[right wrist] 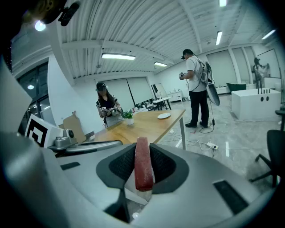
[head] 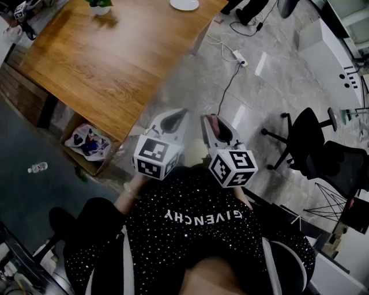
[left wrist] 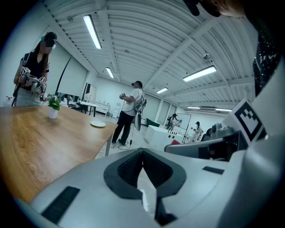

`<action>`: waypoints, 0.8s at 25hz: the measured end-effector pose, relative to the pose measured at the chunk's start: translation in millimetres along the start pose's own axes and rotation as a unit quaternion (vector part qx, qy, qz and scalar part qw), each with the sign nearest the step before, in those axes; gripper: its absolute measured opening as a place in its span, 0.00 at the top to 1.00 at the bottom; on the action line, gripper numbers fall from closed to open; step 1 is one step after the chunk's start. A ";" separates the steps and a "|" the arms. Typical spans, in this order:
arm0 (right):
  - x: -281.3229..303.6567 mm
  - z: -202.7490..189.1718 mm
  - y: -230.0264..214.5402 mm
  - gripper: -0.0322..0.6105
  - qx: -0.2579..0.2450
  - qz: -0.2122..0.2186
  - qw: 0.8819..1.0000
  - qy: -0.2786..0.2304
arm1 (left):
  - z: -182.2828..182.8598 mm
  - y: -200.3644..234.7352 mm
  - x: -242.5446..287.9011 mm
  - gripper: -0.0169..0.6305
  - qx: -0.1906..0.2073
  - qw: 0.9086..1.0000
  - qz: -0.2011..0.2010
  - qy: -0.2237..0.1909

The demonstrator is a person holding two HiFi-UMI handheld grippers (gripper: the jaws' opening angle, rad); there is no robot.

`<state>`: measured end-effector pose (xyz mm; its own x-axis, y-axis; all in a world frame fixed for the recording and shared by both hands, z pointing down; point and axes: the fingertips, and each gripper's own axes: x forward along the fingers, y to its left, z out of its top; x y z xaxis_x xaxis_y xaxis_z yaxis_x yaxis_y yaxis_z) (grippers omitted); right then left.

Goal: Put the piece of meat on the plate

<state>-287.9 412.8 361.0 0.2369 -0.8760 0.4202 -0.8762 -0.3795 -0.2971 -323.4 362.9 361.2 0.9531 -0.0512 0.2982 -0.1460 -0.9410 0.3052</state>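
Observation:
A red slab of meat (right wrist: 143, 165) stands on edge between the pads of my right gripper (right wrist: 143, 149), which is shut on it. From the head view, both grippers hang close to the person's chest over the grey floor: the right gripper (head: 212, 121) with the meat (head: 214, 125) showing at its tip, the left gripper (head: 174, 119) beside it. In its own view the left gripper (left wrist: 142, 154) has its pad tips touching and nothing between them. The white plate (head: 184, 4) lies at the far end of the wooden table (head: 104, 63), well ahead of both grippers; plate (right wrist: 164, 116), plate (left wrist: 98, 124).
A small potted plant (head: 101, 7) stands on the table. A cardboard box of rubbish (head: 86, 144) sits by the table's near corner. A power strip and cable (head: 237, 56) lie on the floor. Black office chairs (head: 311, 144) stand to the right. A person (right wrist: 198, 89) stands beyond the table.

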 end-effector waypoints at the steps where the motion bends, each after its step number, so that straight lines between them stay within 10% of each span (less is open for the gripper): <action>1: 2.4 2.8 -1.5 0.80 -0.002 -0.001 1.000 -0.005 | 0.0 1.0 1.1 0.96 0.000 1.000 0.000 -0.002; 20: 101.2 87.0 -65.2 0.80 -0.021 0.053 0.998 -0.011 | 62.7 51.4 105.1 0.96 -0.003 0.999 0.049 -0.019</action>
<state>-170.3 323.0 348.3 0.1503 -0.9170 0.3694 -0.9139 -0.2714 -0.3019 -214.1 288.2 351.5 0.9436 -0.1563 0.2919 -0.2412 -0.9285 0.2825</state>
